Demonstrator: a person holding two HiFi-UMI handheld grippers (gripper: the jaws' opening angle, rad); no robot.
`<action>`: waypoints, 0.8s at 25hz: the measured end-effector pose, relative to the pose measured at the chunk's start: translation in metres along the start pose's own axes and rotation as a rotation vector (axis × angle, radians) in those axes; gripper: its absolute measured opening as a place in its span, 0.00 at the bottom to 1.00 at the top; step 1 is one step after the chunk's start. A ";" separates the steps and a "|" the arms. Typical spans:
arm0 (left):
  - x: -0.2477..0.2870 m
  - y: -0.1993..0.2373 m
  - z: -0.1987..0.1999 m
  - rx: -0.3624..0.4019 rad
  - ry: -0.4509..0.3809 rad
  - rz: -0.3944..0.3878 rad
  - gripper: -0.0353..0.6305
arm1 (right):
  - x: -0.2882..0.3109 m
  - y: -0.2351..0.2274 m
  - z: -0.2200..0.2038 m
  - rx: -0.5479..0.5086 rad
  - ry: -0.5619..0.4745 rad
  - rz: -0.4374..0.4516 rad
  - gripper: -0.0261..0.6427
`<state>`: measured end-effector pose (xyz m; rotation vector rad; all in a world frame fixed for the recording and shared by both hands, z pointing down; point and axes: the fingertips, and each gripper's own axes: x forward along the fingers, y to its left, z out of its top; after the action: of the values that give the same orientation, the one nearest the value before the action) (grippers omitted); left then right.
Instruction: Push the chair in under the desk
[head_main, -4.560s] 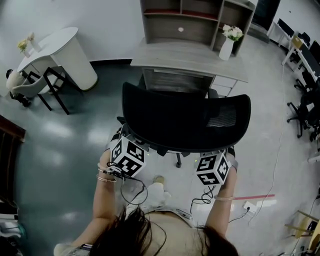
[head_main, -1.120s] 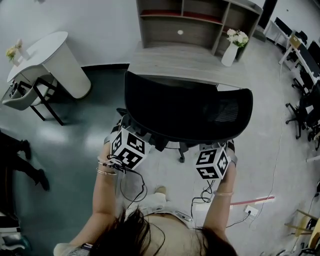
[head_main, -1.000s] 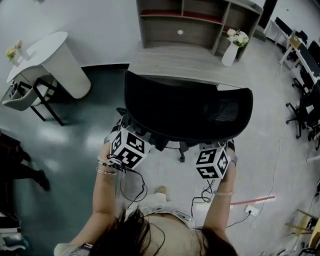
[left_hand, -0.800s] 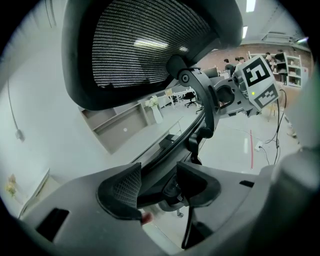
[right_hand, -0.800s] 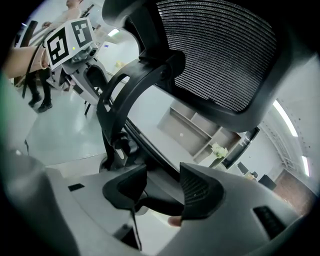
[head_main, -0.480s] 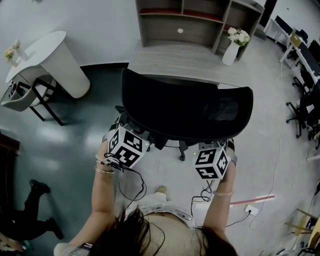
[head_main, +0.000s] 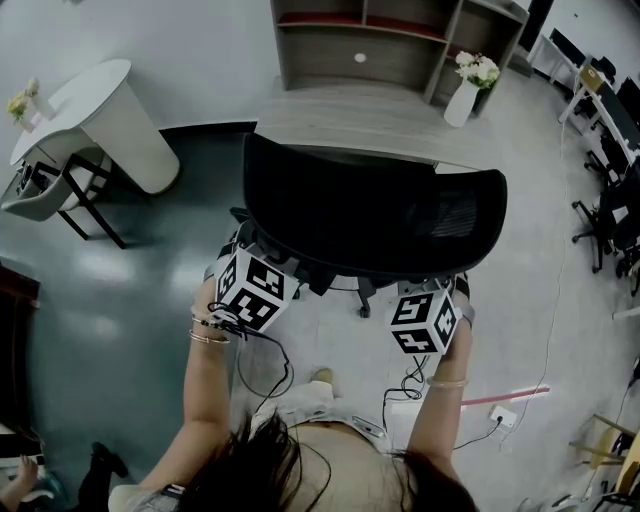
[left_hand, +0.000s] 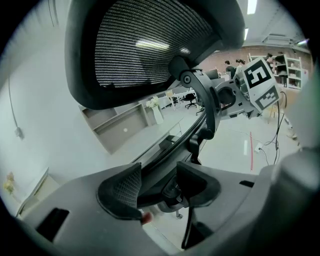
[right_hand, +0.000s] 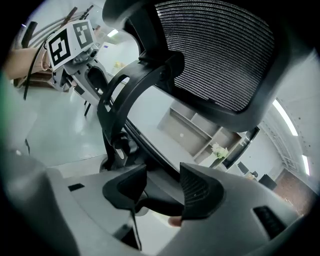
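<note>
Black chair (head_main: 370, 215) close against desk (head_main: 340, 110)

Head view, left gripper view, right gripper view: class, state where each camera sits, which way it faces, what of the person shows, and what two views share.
Head view: on the person's head, facing steeply down at chair and desk; hair, forearms, marker cubes show.
Left gripper view: on the left gripper, facing up past jaws closed on the chair to its mesh backrest.
Right gripper view: on the right gripper, likewise, from the opposite side.
Shared: both gripper views show the backrest, the vase and the other gripper's cube.
</note>
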<state>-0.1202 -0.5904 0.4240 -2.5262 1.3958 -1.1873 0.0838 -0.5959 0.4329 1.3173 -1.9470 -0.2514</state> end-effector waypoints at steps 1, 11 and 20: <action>0.000 0.000 0.000 -0.004 -0.003 -0.002 0.38 | 0.000 0.000 0.000 0.000 -0.003 -0.003 0.33; 0.002 -0.004 -0.001 0.092 -0.024 0.067 0.38 | -0.004 -0.001 -0.003 -0.030 -0.029 -0.087 0.33; -0.003 -0.012 0.000 0.101 -0.077 0.129 0.38 | -0.007 -0.001 -0.004 0.007 -0.067 -0.099 0.33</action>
<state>-0.1126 -0.5809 0.4266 -2.3496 1.4189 -1.0966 0.0881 -0.5891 0.4315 1.4284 -1.9424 -0.3410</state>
